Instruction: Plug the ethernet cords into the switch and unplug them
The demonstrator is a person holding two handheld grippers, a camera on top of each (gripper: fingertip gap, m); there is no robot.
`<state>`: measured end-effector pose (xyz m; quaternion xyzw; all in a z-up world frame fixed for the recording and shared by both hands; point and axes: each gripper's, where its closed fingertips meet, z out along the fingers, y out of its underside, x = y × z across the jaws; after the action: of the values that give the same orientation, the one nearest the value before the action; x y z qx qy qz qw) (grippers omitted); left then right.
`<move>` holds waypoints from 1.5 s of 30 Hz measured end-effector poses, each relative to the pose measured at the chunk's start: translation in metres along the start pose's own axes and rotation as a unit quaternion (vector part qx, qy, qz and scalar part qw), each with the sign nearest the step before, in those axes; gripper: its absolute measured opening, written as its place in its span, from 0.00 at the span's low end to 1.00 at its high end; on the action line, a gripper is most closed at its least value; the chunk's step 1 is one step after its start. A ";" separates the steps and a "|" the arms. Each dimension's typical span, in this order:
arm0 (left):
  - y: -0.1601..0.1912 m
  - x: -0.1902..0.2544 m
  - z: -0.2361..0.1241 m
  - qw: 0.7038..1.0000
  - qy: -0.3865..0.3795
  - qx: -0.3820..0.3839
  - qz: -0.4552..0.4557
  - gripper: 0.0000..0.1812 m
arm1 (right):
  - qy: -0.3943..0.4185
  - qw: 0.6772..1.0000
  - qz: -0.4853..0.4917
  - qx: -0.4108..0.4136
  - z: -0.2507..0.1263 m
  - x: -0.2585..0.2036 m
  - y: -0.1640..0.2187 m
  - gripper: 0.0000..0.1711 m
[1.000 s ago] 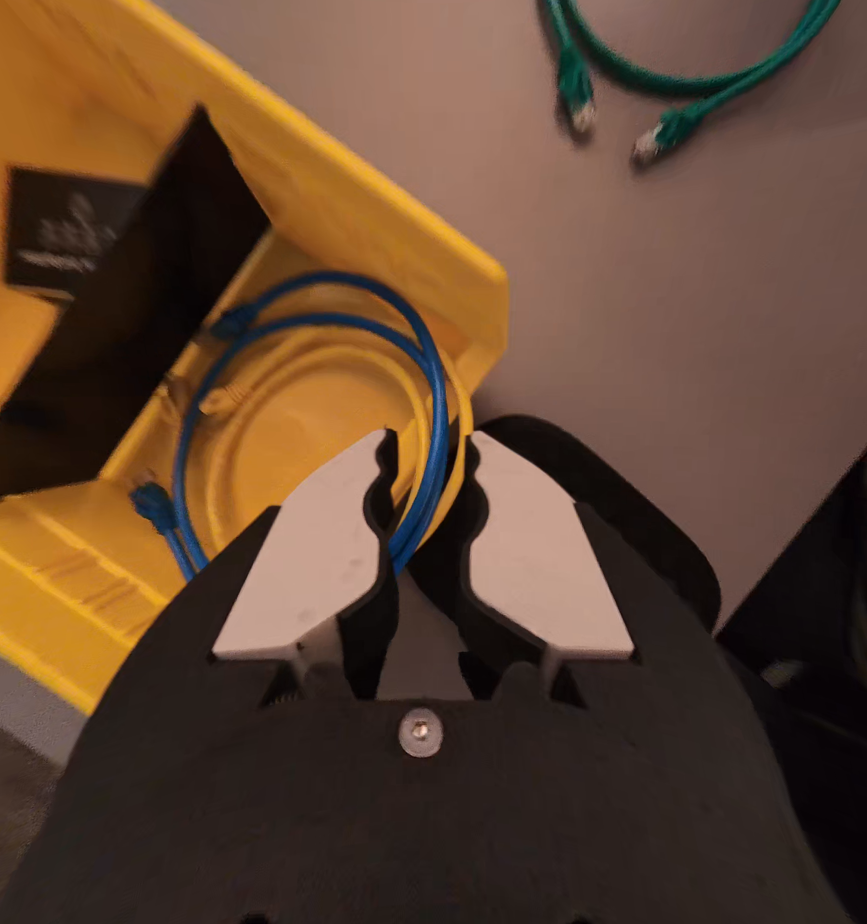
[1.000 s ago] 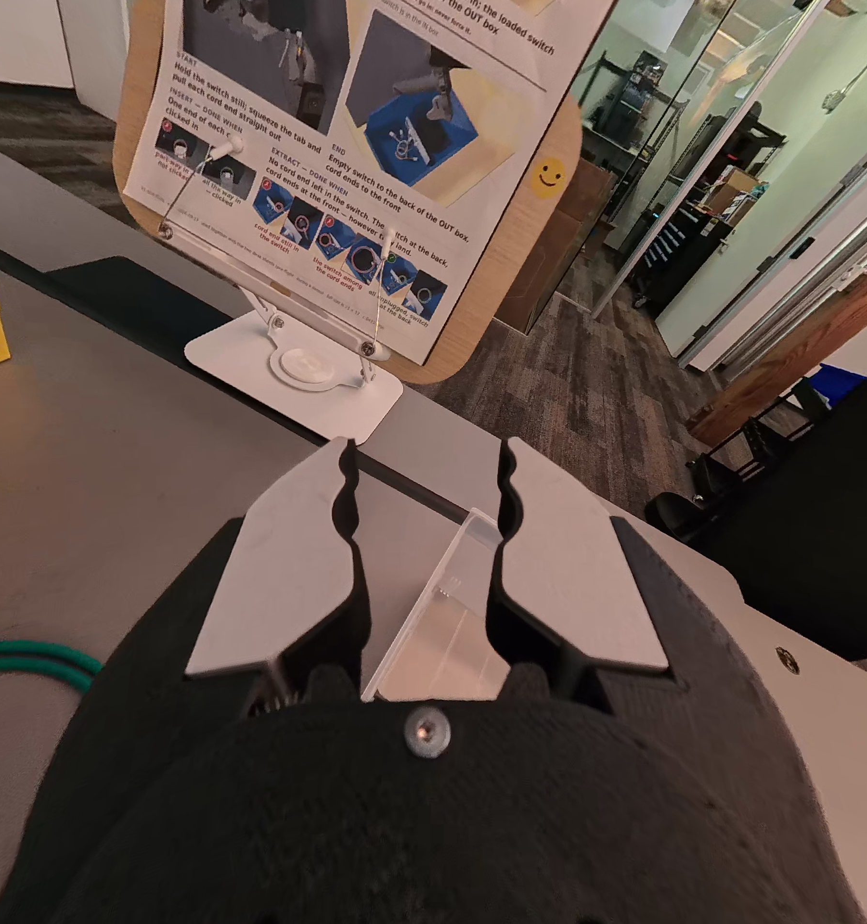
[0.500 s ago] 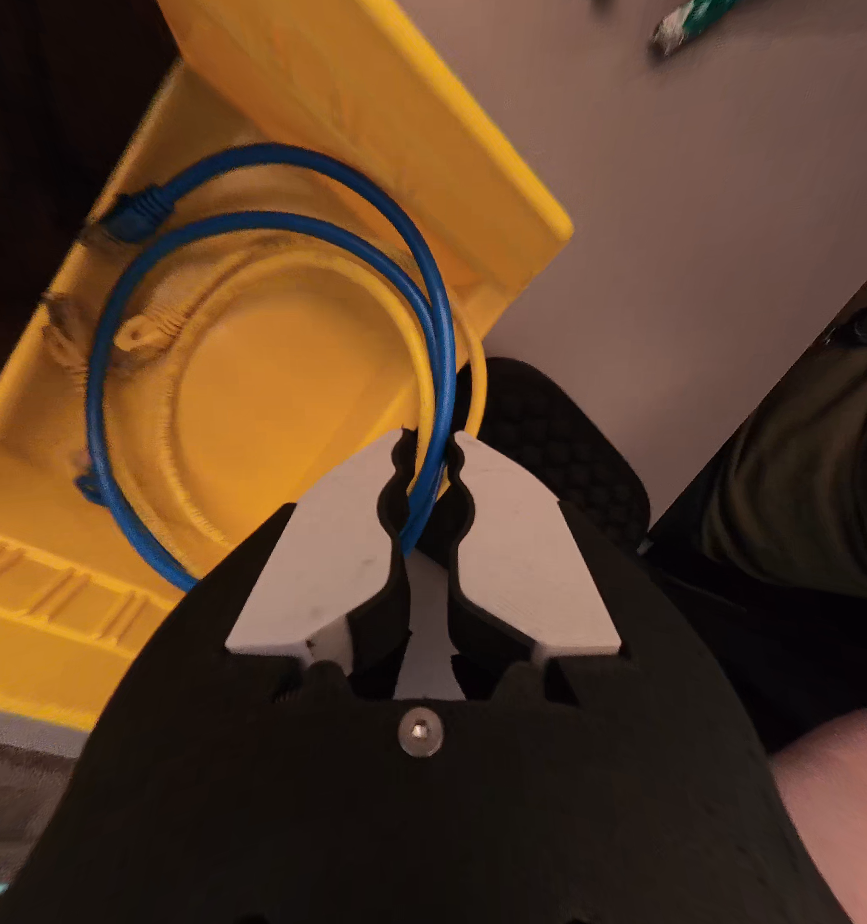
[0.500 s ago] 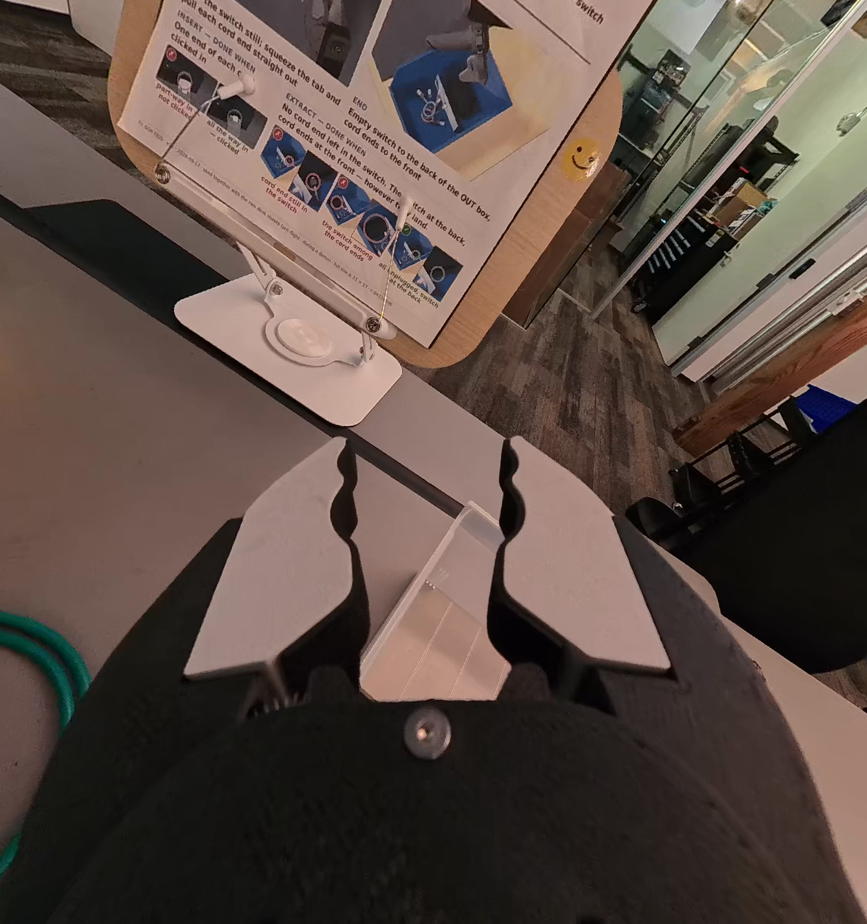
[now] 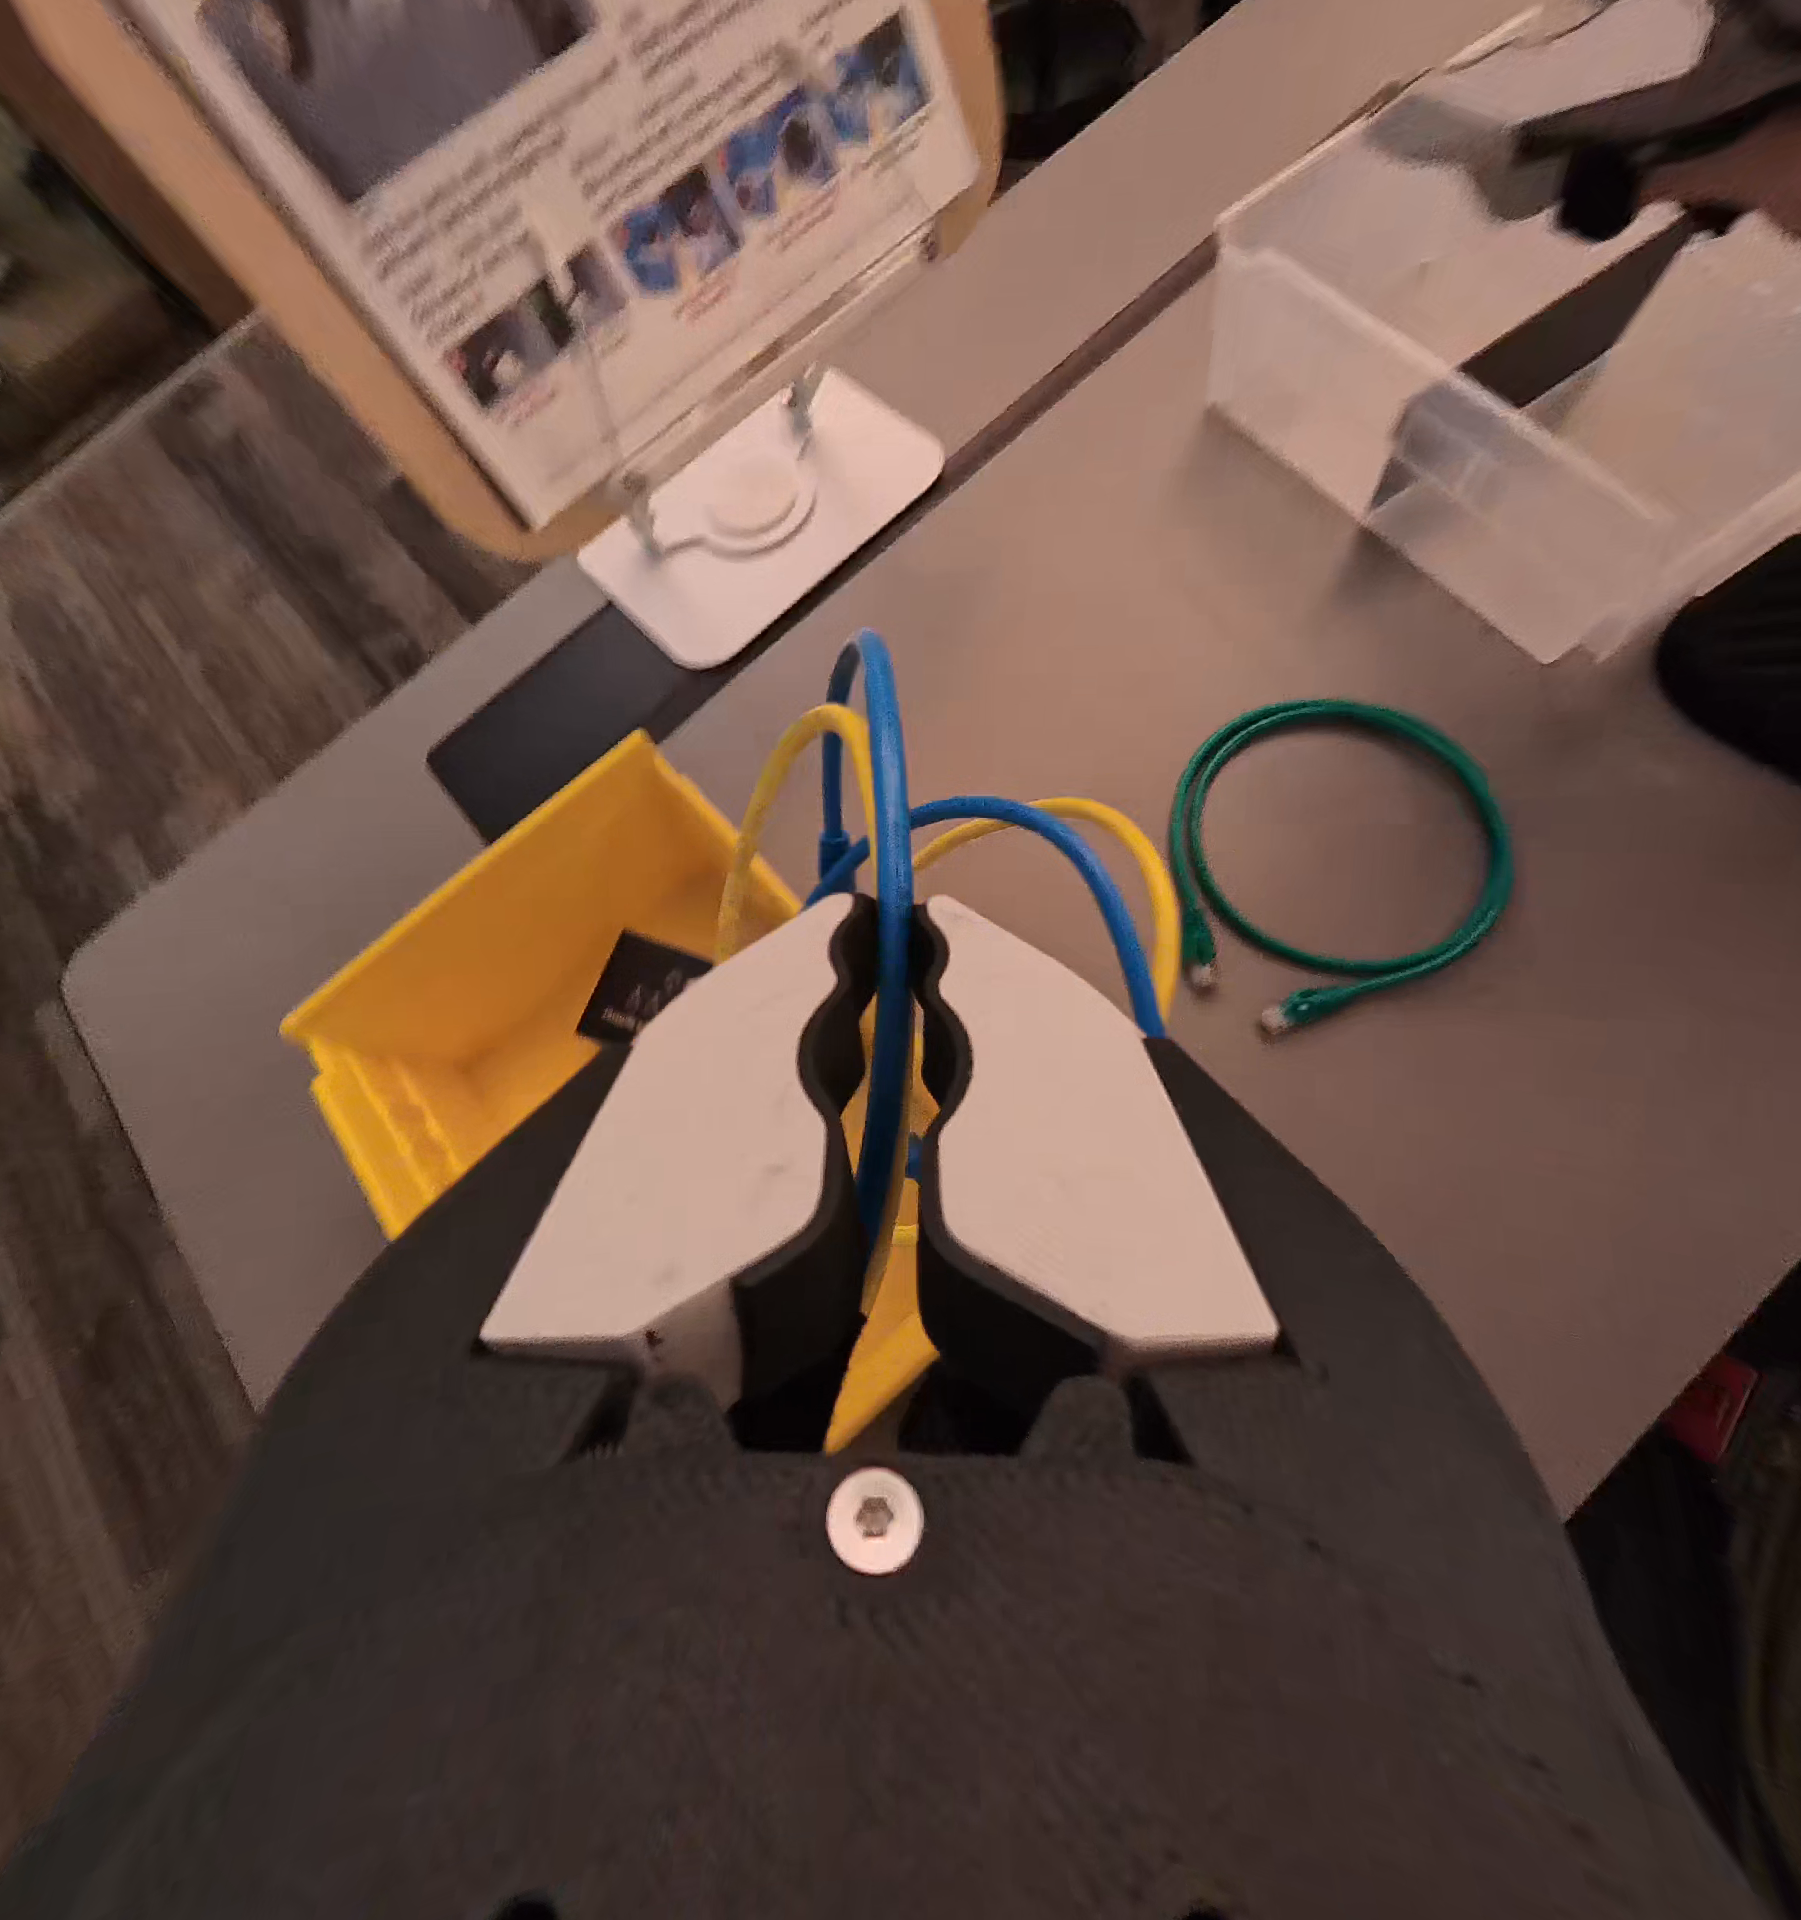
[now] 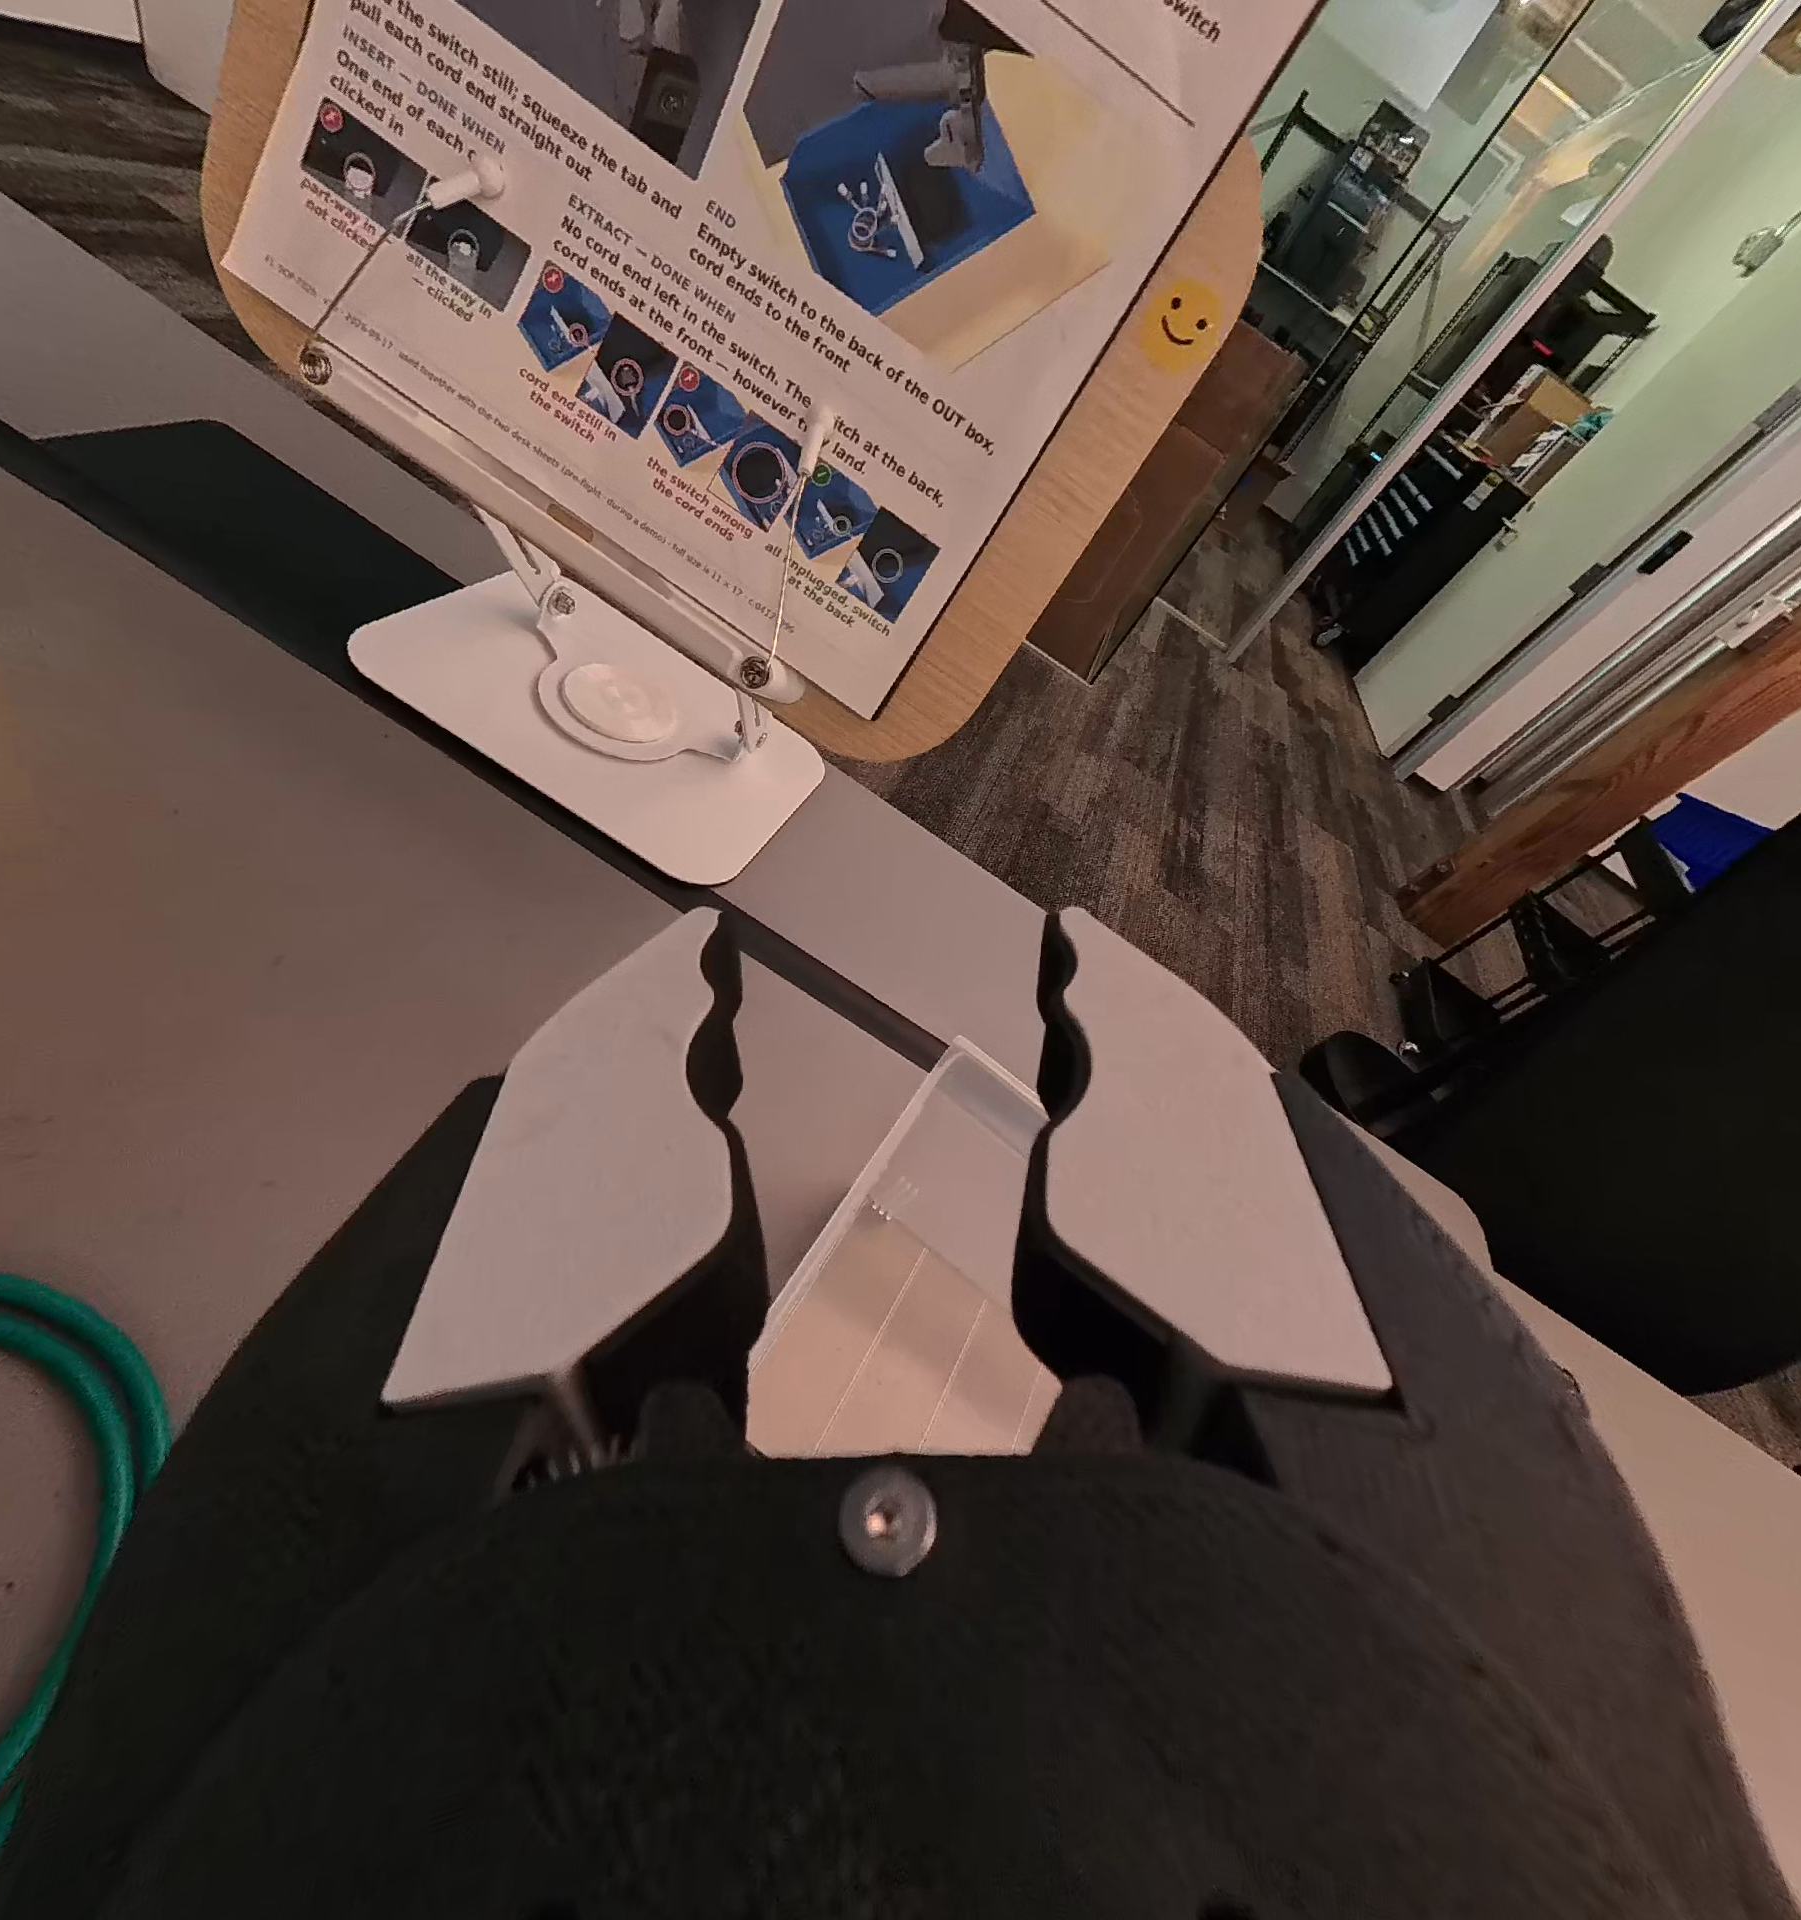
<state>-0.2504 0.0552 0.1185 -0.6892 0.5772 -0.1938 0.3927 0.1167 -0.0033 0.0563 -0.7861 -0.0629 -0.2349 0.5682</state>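
Left tool (image 5: 888, 914), clamped on blue cord (image 5: 891, 790), has lifted from yellow bin (image 5: 480, 997); right tool (image 6: 880, 935) stays apart.

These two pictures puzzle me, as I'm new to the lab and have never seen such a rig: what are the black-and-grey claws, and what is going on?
Each claw is a hand-held two-finger gripper with a camera looking along its fingers, one carried in each of a person's hands. In the left wrist view, the left gripper is shut on a blue ethernet cord, lifted with a yellow ethernet cord above a yellow plastic bin. A coiled green ethernet cord lies on the grey table, beside a clear plastic box. In the right wrist view, the right gripper is open and empty over that box, facing a printed instruction sheet on a stand.
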 end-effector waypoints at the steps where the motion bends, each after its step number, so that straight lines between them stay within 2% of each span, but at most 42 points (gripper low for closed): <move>1: -0.010 0.008 0.003 1.000 -0.009 0.004 0.018 0.03 | 0.000 1.000 -0.003 0.000 0.000 -0.001 0.000 0.33; 6: -0.039 0.044 0.032 0.994 -0.033 -0.008 0.107 0.03 | -0.026 0.999 -0.016 0.016 -0.002 -0.012 -0.007 0.33; 8: -0.046 0.056 0.043 0.992 -0.019 -0.015 0.121 0.03 | -0.090 0.995 -0.023 0.042 -0.007 -0.034 -0.016 0.34; 11: -0.062 0.067 0.052 0.991 -0.009 -0.011 0.137 0.03 | -0.237 0.964 -0.078 0.096 -0.031 -0.088 -0.029 0.34; 12: -0.069 0.068 0.053 0.989 -0.015 -0.008 0.145 0.03 | -0.251 0.958 -0.090 0.107 -0.037 -0.096 -0.033 0.34; 16: -0.104 0.062 0.051 0.984 -0.044 0.007 0.174 0.03 | -0.243 0.959 -0.089 0.112 -0.039 -0.099 -0.040 0.34; 19: -0.134 0.047 0.044 0.978 -0.077 0.012 0.191 0.03 | -0.224 0.966 -0.073 0.107 -0.036 -0.083 -0.037 0.34; 22: -0.158 0.044 0.040 0.978 -0.071 0.016 0.195 0.03 | -0.208 0.970 -0.058 0.111 -0.038 -0.065 -0.037 0.34; 24: -0.159 0.050 0.046 0.976 -0.060 0.003 0.209 0.03 | -0.197 0.972 -0.054 0.114 -0.042 -0.054 -0.037 0.34; 27: -0.142 0.063 0.063 0.969 -0.069 -0.009 0.238 0.03 | -0.184 0.974 -0.047 0.123 -0.050 -0.038 -0.039 0.34; 29: -0.120 0.084 0.079 0.971 -0.043 -0.013 0.235 0.03 | -0.177 0.975 -0.042 0.131 -0.056 -0.030 -0.042 0.34; 34: -0.041 0.145 0.133 0.972 -0.015 -0.042 0.233 0.03 | -0.168 0.975 -0.043 0.137 -0.064 -0.020 -0.044 0.34; 37: 0.012 0.188 0.161 0.975 0.028 -0.070 0.209 0.04 | -0.169 0.975 -0.047 0.137 -0.066 -0.021 -0.045 0.34; 41: 0.040 0.230 0.173 0.980 0.086 -0.037 0.175 0.05 | -0.172 0.975 -0.055 0.131 -0.066 -0.025 -0.043 0.34; 43: 0.048 0.232 0.171 0.982 0.100 -0.038 0.158 0.22 | -0.177 0.974 -0.062 0.124 -0.066 -0.028 -0.041 0.34; 45: 0.053 0.228 0.165 0.984 0.121 -0.035 0.125 0.35 | -0.186 0.973 -0.067 0.117 -0.066 -0.032 -0.038 0.34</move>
<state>-0.1072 -0.1097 -0.0663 -0.5961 0.7087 -0.2051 0.3167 0.0546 -0.0452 0.0909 -0.7383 -0.2475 -0.1131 0.6171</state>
